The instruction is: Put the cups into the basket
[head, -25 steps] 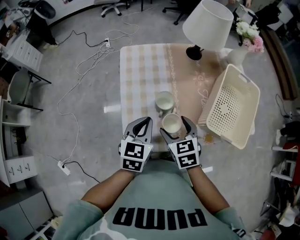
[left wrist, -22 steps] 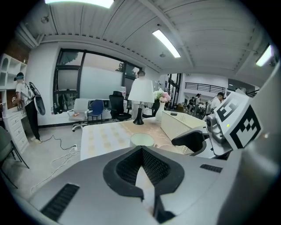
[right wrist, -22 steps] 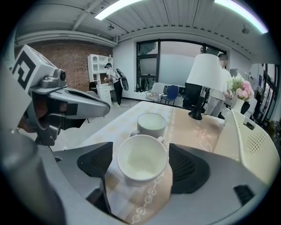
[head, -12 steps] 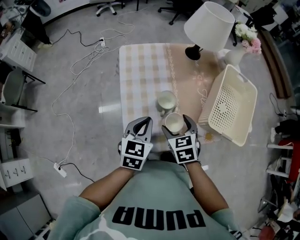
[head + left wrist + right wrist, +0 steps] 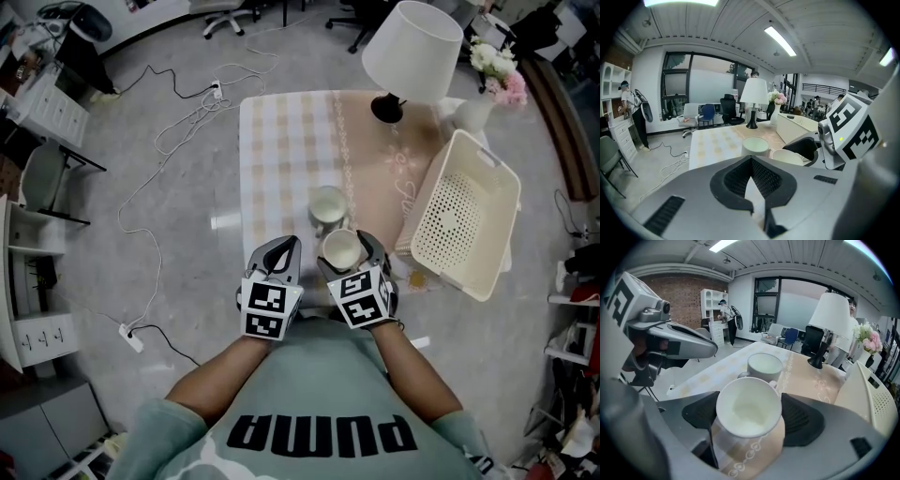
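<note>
Care is needed with the right claw (image 5: 344, 250) clamped around the near cup (image 5: 748, 409) at lower centre of the tabletop (image 5: 281, 141): lift straight, clear the second cup (image 5: 327, 204), carry right to the basket (image 5: 497, 202); the left claw (image 5: 289, 246) is closed and empty.

Place: open-plan office | swivel chairs (image 5: 707, 115) beyond desk (image 5: 281, 141) | floor cables (image 5: 214, 92) left of desk | drawer unit (image 5: 47, 98) further left
</note>
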Demonstrator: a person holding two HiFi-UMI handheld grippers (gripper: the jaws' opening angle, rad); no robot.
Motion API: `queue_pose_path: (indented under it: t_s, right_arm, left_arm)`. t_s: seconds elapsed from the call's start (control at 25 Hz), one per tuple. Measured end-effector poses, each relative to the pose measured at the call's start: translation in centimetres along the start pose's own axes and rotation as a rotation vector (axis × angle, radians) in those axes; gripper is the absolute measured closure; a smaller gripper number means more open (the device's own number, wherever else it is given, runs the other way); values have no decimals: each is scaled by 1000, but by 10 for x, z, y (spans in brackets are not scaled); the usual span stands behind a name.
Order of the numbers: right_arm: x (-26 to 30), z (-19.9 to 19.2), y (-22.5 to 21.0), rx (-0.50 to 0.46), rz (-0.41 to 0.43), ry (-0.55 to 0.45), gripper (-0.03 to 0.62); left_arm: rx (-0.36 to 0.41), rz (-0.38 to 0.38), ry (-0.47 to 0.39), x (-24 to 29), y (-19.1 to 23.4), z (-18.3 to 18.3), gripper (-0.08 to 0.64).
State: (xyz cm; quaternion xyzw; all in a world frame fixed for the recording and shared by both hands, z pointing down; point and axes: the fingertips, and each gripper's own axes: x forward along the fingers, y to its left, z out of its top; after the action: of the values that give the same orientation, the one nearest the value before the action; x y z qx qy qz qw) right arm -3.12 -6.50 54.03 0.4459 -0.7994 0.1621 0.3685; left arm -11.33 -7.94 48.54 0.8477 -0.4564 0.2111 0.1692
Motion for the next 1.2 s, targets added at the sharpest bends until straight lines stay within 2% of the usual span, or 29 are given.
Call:
queue_pose_path:
  t_s: [0.36, 0.56, 0.88, 1.2]
  right_arm:
    - [6, -3, 1, -44, 53, 6, 201]
    - [7, -4, 2, -41, 56, -12, 201]
    - [0, -3, -2, -6, 53, -14, 201]
    - [-40, 38, -1, 28, 71, -112, 201]
  left_arm:
    - [-4, 28, 9, 4, -4, 2, 558]
    - [-28, 32, 14, 7, -2, 3, 558]
    - [-14, 19, -4, 8, -4, 11, 558]
    - [-12, 2, -31, 6, -6, 27, 558]
